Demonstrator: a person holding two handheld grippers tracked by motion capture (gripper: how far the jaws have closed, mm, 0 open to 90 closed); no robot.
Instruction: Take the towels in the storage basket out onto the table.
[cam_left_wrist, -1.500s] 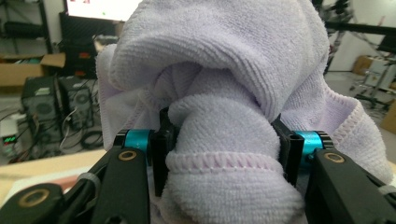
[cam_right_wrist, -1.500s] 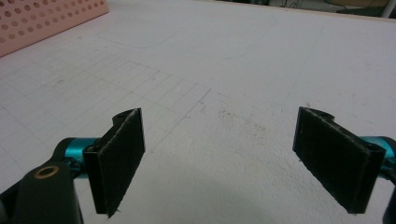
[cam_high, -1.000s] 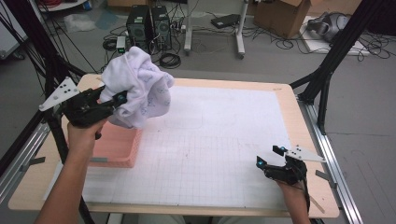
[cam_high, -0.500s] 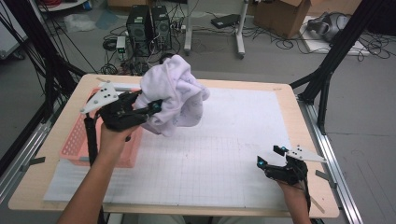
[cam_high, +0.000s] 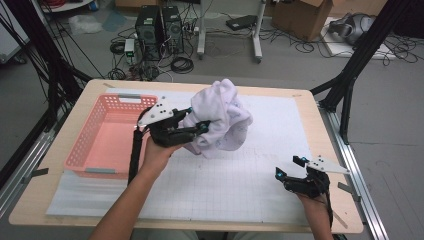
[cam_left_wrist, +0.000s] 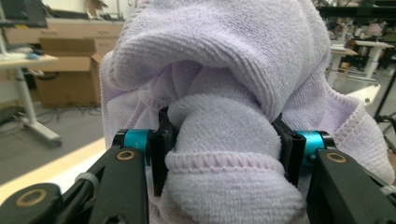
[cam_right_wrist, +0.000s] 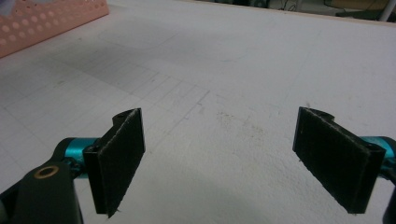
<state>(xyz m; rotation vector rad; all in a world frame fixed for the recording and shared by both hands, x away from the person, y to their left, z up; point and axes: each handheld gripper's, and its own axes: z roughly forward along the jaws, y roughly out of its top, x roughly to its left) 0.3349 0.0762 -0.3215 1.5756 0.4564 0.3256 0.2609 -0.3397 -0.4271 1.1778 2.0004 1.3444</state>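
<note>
- High view: the left gripper (cam_high: 200, 127) is clamped on a bunched lavender towel (cam_high: 220, 120), holding it in the air over the white gridded mat (cam_high: 240, 190), just right of the pink perforated basket (cam_high: 107, 137). The bundle hangs off the front of the jaws, up and to the right of the person's left hand (cam_high: 157, 150), so the towel sits between the basket and the middle of the mat. It has no clear long axis while wadded up; a loose fold droops toward the mat below the jaws.
- High view, other side: the right gripper (cam_high: 290, 167) rests low near the mat's right front corner, jaws apart and holding nothing. The towel lies up and to the left of it, well apart, so the left hand is by far the nearer one. A judgement only: if the towel is to be spread on the mat, the right gripper would have to reach left and forward for a hanging edge.
- Left gripper view: the left gripper's pads (cam_left_wrist: 161, 147) squeeze a thick roll of terry cloth (cam_left_wrist: 224, 140), its stitched hem running across between the jaws; more folds pile above.
- Right gripper view: the right gripper's pads (cam_right_wrist: 119, 154) stand wide apart over bare mat (cam_right_wrist: 224, 93), with a corner of the basket (cam_right_wrist: 42, 21) far off at upper left.
</note>
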